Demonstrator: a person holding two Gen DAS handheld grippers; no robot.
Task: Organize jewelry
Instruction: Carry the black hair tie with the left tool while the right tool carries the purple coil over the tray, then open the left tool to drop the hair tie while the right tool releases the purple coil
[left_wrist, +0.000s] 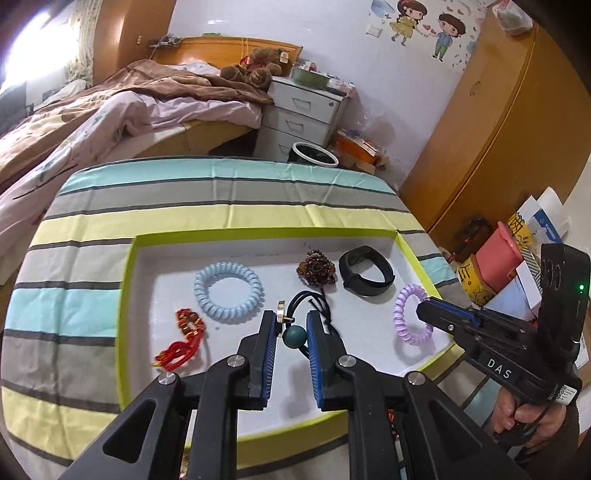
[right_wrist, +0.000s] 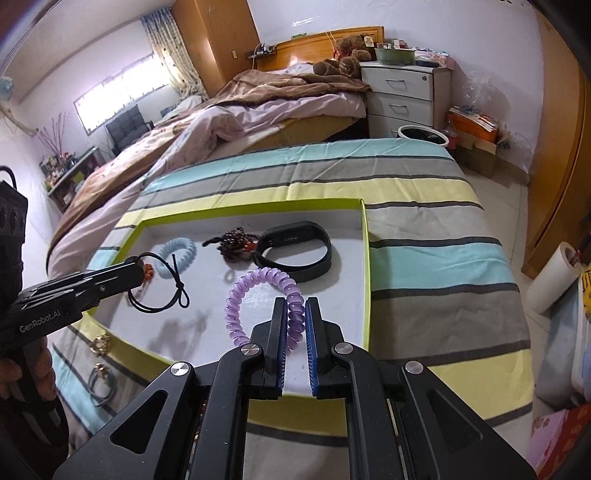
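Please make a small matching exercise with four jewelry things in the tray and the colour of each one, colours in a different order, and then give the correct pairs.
Things:
1. large spiral hair tie
2. small spiral hair tie, held between the right gripper fingers
3. wristband
4. knotted cord ornament

Colours:
A. black
B. red
C. light blue
D. purple

Pairs: 1-C, 2-D, 3-A, 4-B
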